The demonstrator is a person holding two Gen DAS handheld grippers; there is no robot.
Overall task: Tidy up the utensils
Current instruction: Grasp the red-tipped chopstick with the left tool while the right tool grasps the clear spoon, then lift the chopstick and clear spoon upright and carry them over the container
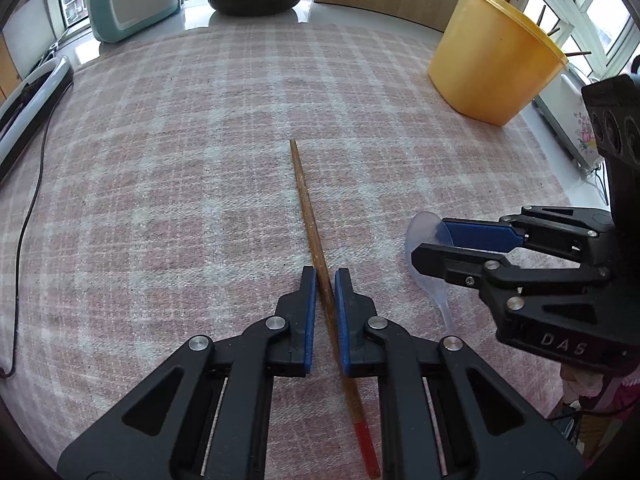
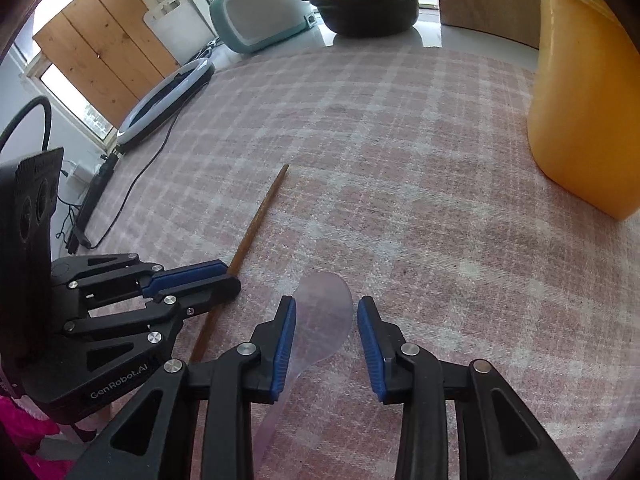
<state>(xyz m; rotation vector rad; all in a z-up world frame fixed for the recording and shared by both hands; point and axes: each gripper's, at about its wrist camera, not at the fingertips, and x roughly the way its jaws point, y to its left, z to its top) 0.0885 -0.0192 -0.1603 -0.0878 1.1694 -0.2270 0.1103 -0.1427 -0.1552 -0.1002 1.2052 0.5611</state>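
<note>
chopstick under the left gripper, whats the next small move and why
Probably close the left gripper on the chopstick: its pads already straddle the stick with narrow gaps, it lies flat on the cloth, and the yellow container already holds other sticks.

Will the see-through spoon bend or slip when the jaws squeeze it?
Probably a little of both. The clear spoon looks like thin, smooth plastic, so it may flex and slide against the pads. It lies flat on the checked cloth, so getting under its edge could be fiddly. It looks light, so the right gripper, whose jaws stand open around the bowl, should lift it easily.
</note>
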